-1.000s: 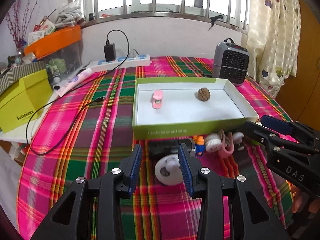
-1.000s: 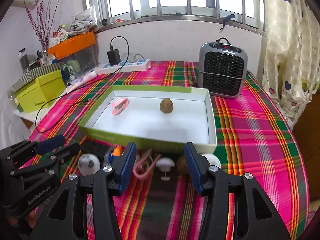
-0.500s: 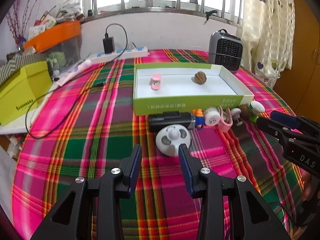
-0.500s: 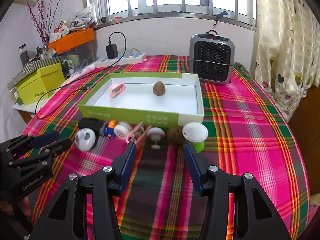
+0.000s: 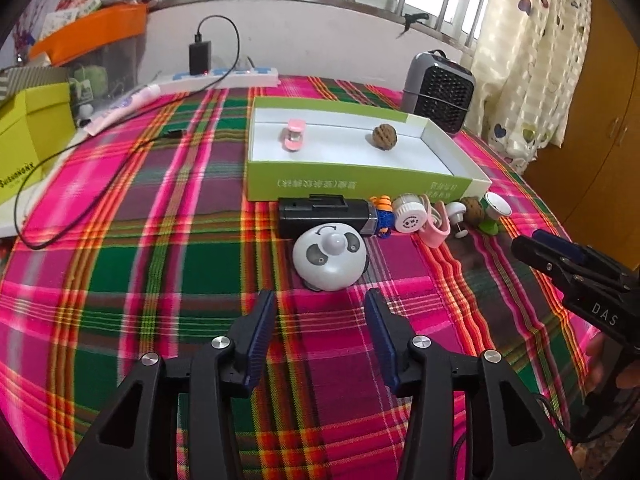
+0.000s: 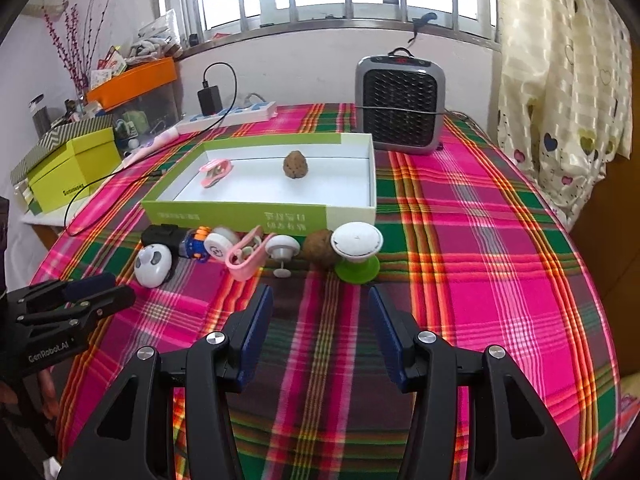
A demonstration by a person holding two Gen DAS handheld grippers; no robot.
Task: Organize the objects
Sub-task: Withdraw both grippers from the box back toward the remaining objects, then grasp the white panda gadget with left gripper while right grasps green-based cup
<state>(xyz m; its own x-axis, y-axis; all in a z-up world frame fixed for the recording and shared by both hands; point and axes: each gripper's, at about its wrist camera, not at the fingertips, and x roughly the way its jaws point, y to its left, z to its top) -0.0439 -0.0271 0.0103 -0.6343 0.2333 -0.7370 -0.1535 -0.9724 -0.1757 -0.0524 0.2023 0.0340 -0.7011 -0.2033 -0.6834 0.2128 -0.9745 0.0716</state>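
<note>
Left gripper — angled down toward the plaid tablecloth, jaws opening with nothing between them; its blue pads stood apart just short of the white panda-faced dome, which lay directly ahead and untouched. From the right wrist view the same gripper showed at the lower left edge, tips near the dome, with part of the holder's hand below it.

Right gripper — likewise tilted downward, jaws parted and empty, hovering over bare cloth short of the row of small objects. In the left wrist view it entered from the right edge, well apart from the left gripper.

Green-sided tray — white interior, set mid-table; contained a pink clip toward its left and a walnut near the middle, well apart.

Row against the tray's near wall, left to right in the right wrist view:
- black box-shaped item, just behind the dome
- small orange-and-blue toy
- white round cap
- pink clamp
- white mushroom-shaped peg
- second walnut
- white disc on a green base, touching that walnut

Background — grey heater beyond the tray; power strip with a charger plugged in; yellow-green box at far left.
</note>
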